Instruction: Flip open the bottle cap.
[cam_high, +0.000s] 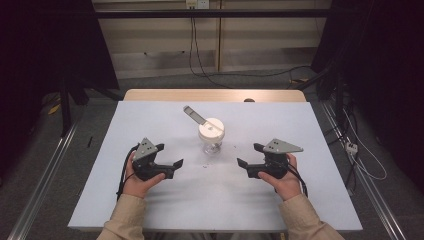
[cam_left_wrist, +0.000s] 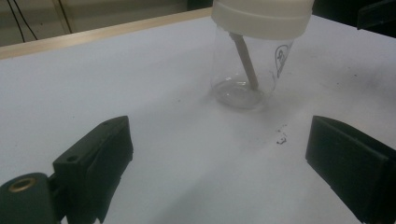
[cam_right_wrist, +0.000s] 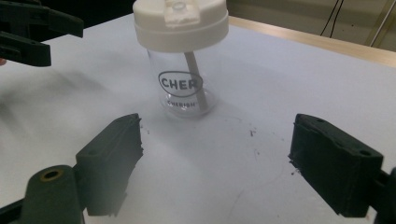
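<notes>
From the high view, a clear jar (cam_high: 211, 137) with a white lid (cam_high: 211, 128) stands upright near the middle of the white counter (cam_high: 150, 120). A grey handle (cam_high: 194, 115) slants up out of the lid toward the far left. The left tongs (cam_high: 175, 164) sit to the jar's left, the right tongs (cam_high: 243, 163) to its right, each held in a hand resting low over the counter, each pointing inward at the jar and well short of it. Both hold nothing.

In the left gripper view, the left tongs (cam_left_wrist: 219, 161) stand wide apart with bare counter between the jaws. The jar (cam_left_wrist: 247, 70) stands beyond them, a little right of centre, with a pale stem (cam_left_wrist: 246, 63) leaning inside the glass down to the bottom. A few dark specks (cam_left_wrist: 281, 137) lie on the counter just in front of the jar.

In the right gripper view, the right tongs (cam_right_wrist: 215, 154) are likewise spread wide and empty. The jar (cam_right_wrist: 183, 86) stands ahead, left of centre, its printed logo (cam_right_wrist: 180, 83) facing the camera. The left tongs (cam_right_wrist: 32, 35) show at the upper left.
</notes>
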